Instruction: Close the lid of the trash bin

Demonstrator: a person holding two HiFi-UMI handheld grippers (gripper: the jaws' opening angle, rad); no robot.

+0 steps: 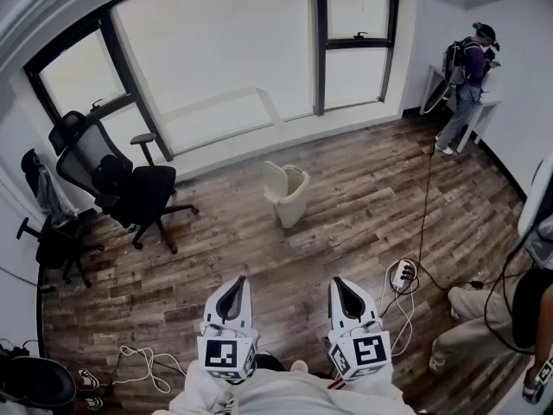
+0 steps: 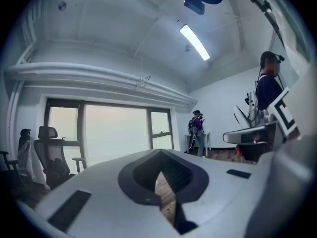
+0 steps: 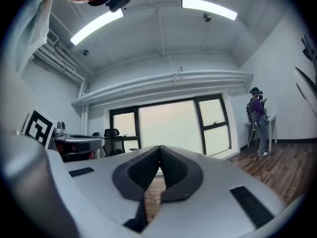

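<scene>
Floor (image 1: 346, 223): dark wood planks that fill the lower part of the head view.

Window (image 1: 216, 59): wide, dark-framed, along the far wall.

Chairs (image 1: 130, 184): two black office chairs stand at the left, near the window.

Person (image 1: 467, 76): stands at the far right corner by a white table, well apart from the bin.

Bin (image 1: 292, 199): pale and upright, on the floor at mid-room, between the window wall and the grippers and well apart from both grippers. Nothing touches it.

Lid (image 1: 274, 182): raised and standing upright on the bin's left edge. The bin mouth is uncovered.

Left gripper (image 1: 234, 285): held low at the bottom of the head view, pointing toward the bin. In the left gripper view its jaw tips meet, with only a narrow slit below them showing floor. Nothing is between them.

Right gripper (image 1: 339, 284): beside the left gripper and parallel to it. In the right gripper view its jaw tips are likewise together, with nothing held.

Power strip (image 1: 403, 275): white, on the floor to the right of the right gripper, with cables leading from it.
</scene>
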